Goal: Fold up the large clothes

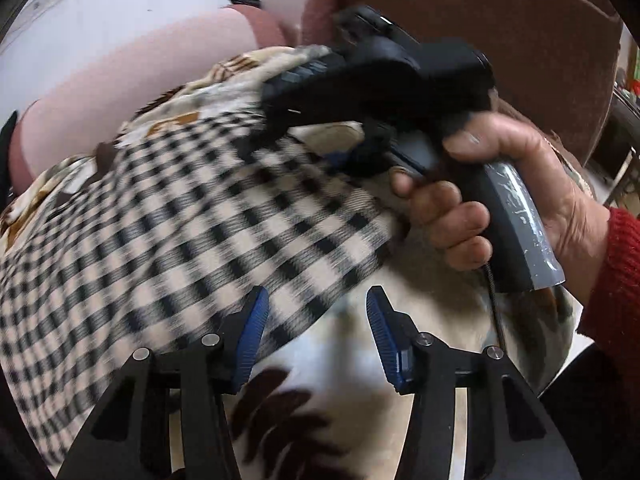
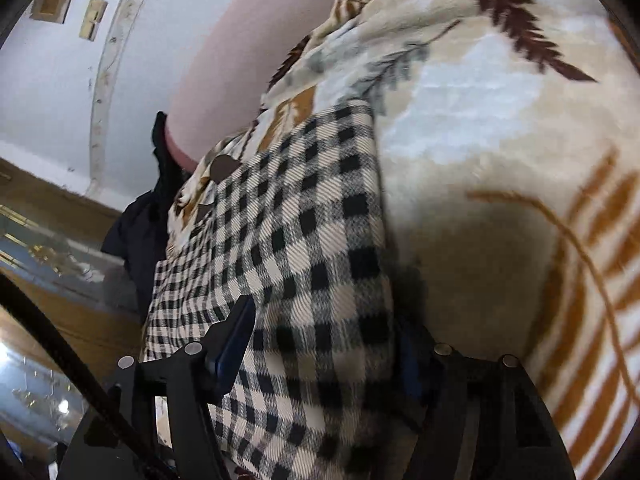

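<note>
We find the checked garment (image 1: 192, 216) lying flat on a leaf-patterned blanket (image 2: 500, 152), its long axis running away from both cameras toward a pink cushion (image 1: 132, 64).

The left tongs (image 1: 316, 336) stand part open and empty — the garment's edge lies just under and outward of the left-hand pad, with bare blanket between the pads.

The right tongs (image 2: 320, 344), carried in the person's right hand (image 1: 492, 200), stand wide and straddle the garment's near end. The cloth lies between the pads (one pad is half hidden in shadow), but we see no pinch on it.

Our judgement: the right tongs are the nearer and squarer to the cloth — the left must shift sideways over the edge before any fold along the long axis.
</note>
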Demonstrator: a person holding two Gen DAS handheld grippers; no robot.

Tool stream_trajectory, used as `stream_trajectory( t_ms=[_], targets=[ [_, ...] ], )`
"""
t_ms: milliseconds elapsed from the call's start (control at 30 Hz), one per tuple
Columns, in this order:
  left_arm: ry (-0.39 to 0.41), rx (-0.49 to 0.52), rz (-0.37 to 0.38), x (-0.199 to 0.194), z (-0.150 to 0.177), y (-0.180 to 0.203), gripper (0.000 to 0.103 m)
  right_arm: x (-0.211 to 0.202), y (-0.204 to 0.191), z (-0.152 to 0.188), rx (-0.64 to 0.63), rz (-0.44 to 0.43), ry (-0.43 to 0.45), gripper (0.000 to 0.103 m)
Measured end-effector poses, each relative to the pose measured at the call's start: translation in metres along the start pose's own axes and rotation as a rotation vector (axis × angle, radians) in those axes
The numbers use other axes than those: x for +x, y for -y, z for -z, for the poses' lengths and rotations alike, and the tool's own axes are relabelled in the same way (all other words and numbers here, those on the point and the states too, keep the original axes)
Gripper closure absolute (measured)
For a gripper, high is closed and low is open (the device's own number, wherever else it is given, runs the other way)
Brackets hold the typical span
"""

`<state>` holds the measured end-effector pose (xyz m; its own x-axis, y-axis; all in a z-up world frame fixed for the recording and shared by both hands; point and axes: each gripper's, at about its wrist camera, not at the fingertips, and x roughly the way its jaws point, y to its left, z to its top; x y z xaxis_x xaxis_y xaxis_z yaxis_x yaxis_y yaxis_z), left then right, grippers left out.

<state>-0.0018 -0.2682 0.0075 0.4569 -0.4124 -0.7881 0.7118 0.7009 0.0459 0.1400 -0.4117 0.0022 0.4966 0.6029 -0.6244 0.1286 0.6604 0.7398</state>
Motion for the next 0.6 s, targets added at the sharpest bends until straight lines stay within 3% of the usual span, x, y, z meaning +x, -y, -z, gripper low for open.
stream_trajectory(
  t_ms=[267, 333, 400, 467, 600],
  targets=[
    [-0.012, -0.006, -0.010, 0.029, -0.015, 0.015, 0.053, 0.017, -0.005, -0.016, -0.030, -0.072, -0.034, 0.033],
    [-0.011, -0.024, -0.009, 0.034, -0.016, 0.013, 0.060, 0.020, -0.007, -0.019, -0.036, -0.070, -0.041, 0.034],
    [-0.010, -0.046, -0.005, 0.040, -0.020, 0.006, 0.090, 0.020, -0.008, -0.020, -0.047, -0.044, -0.046, 0.042],
    [0.000, -0.076, -0.008, 0.033, -0.019, 0.001, 0.096, 0.024, -0.011, -0.021, -0.054, 0.001, -0.055, 0.073],
    [0.053, -0.143, 0.004, 0.010, -0.017, -0.015, 0.097, 0.019, -0.031, -0.021, -0.100, 0.039, -0.037, 0.087]
  ],
)
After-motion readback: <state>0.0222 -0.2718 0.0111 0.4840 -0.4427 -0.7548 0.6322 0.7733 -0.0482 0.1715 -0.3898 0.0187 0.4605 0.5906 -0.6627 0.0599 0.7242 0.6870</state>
